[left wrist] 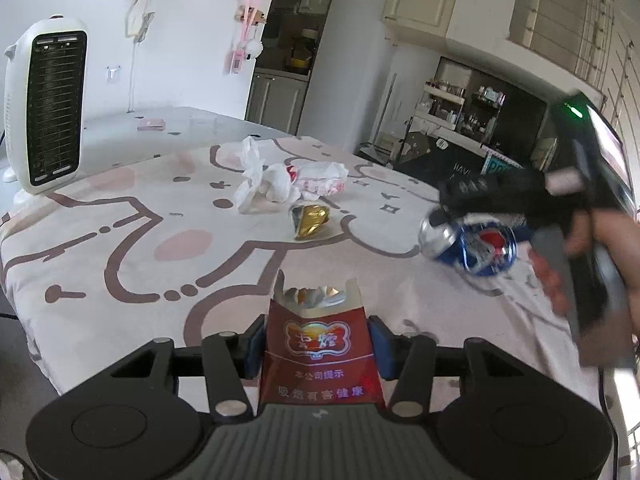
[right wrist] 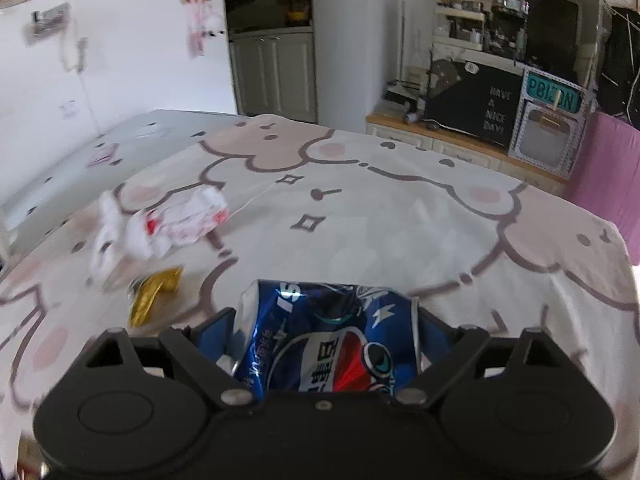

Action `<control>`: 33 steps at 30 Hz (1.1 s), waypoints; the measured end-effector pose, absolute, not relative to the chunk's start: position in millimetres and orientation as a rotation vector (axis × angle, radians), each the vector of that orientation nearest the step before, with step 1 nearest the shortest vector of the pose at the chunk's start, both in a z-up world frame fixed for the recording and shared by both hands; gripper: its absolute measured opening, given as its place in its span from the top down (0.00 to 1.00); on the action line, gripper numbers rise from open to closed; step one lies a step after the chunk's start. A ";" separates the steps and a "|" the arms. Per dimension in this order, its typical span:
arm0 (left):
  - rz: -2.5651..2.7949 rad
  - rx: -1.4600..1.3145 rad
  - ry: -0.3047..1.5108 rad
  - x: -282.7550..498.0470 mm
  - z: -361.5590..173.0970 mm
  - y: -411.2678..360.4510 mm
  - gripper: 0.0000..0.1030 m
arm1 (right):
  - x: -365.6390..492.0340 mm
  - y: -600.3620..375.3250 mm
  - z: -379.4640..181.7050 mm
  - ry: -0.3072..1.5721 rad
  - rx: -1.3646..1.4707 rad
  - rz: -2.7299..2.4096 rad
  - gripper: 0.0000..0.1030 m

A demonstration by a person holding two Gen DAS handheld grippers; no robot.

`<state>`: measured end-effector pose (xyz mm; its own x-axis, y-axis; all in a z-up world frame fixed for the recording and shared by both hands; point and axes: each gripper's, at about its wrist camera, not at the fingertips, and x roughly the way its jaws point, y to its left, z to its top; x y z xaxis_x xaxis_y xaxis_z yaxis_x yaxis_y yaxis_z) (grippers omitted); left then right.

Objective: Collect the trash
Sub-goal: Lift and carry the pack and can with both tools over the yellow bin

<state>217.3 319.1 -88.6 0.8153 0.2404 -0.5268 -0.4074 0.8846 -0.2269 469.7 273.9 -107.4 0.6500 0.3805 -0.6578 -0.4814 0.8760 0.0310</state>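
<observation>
My left gripper (left wrist: 316, 344) is shut on a red cigarette pack (left wrist: 318, 354) with a torn-open top, held above the table. My right gripper (right wrist: 326, 338) is shut on a crushed blue Pepsi can (right wrist: 324, 336); the can (left wrist: 476, 246) and the right gripper (left wrist: 480, 216) also show at the right of the left wrist view. A crumpled white plastic bag with red print (left wrist: 280, 182) (right wrist: 160, 228) and a gold foil wrapper (left wrist: 310, 220) (right wrist: 154, 292) lie on the cartoon-print tablecloth (left wrist: 140, 248) (right wrist: 400, 220).
A white fan heater (left wrist: 46, 104) stands at the table's far left. A small pink item (left wrist: 151, 124) lies on the far grey surface. Cabinets and a cluttered counter (right wrist: 472, 120) stand beyond the table. A pink cloth (right wrist: 608, 176) hangs at the right.
</observation>
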 end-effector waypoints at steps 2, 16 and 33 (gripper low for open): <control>0.351 -0.337 0.502 212.6 -82.5 313.0 0.50 | 451.2 257.5 -104.6 0.701 -0.155 0.503 0.10; 0.316 -0.276 0.480 182.1 -48.3 260.5 0.50 | 350.6 157.4 -86.6 0.653 -0.119 0.515 0.10; 0.229 -0.200 0.492 171.7 -32.0 179.6 0.50 | 282.2 43.4 -71.9 0.596 -0.075 0.469 0.10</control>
<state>171.7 179.6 -32.0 0.8571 0.1683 -0.4870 -0.2639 0.9552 -0.1344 282.2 43.4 -71.9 0.7259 0.4038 -0.5568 -0.4466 0.8924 0.0650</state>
